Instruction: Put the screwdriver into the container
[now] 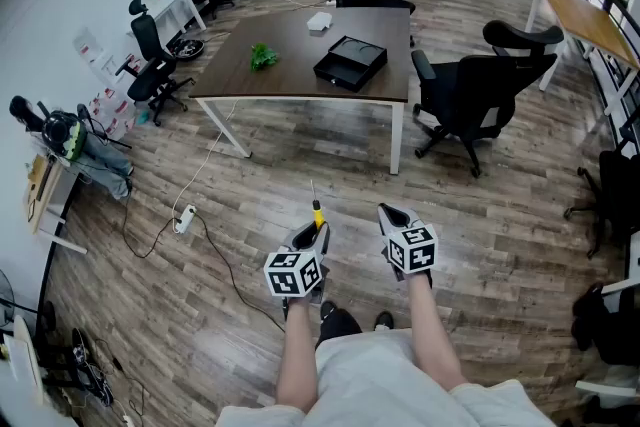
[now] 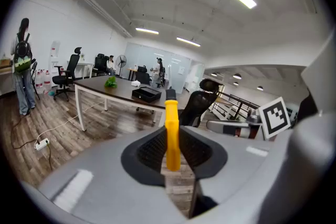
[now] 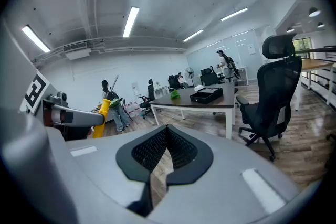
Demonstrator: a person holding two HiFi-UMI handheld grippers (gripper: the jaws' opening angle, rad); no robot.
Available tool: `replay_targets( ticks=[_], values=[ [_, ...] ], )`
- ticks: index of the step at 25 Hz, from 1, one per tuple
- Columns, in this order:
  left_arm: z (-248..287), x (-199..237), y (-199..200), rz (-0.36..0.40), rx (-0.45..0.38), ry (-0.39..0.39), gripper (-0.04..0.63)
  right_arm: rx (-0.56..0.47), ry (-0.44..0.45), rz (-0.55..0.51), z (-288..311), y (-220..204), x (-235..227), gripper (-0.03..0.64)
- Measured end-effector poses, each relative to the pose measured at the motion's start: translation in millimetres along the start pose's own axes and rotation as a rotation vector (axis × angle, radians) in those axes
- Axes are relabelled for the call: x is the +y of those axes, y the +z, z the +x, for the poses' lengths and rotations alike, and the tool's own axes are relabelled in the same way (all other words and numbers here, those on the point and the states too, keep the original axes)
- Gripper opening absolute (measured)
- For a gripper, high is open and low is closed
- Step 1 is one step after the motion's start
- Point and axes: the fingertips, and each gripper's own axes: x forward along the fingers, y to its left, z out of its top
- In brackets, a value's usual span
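My left gripper (image 1: pixel 314 237) is shut on a screwdriver (image 1: pixel 316 208) with a yellow handle, its thin shaft pointing away from me. In the left gripper view the yellow handle (image 2: pixel 172 134) stands upright between the black pads. My right gripper (image 1: pixel 392 218) is beside it, shut with nothing between its pads (image 3: pixel 167 150); the screwdriver's yellow handle (image 3: pixel 102 119) shows at the left of the right gripper view. The container is a black open box (image 1: pixel 350 63) on a dark brown table (image 1: pixel 290 80), well ahead of both grippers. It also shows far off as the box (image 2: pixel 146 94) and the box (image 3: pixel 209 94).
A black office chair (image 1: pixel 470 95) stands at the table's right side. A small green plant (image 1: pixel 263 56) and a white object (image 1: pixel 320 22) lie on the table. A white power strip (image 1: pixel 184 219) with cables lies on the wood floor at left. More chairs (image 1: pixel 160 70) stand left.
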Motion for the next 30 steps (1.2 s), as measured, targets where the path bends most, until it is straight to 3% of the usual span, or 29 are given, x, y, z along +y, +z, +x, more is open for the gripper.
replay_targets(
  ticks=[7,17,23,30],
  values=[
    [2.9,-10.0,-5.5,0.009,0.002,-0.009,0.130,0.000,0.007,0.012,-5.2,-0.6,-11.1,0.003],
    [33.2,15.7,5.2,-0.014,-0.002,-0.006,0.130,-0.075,-0.014,0.043,12.3,13.9,-33.1,0.003],
    [77.4,43.6,39.2,-0.025,-0.006,-0.012,0.130,-0.131,0.004,0.087,40.5,40.3,-59.8,0.003],
    [142.1,86.5,82.1,-0.033,0.005,-0.037,0.130,-0.084,-0.028,0.085,105.1,57.2,-93.1,0.003]
  ],
)
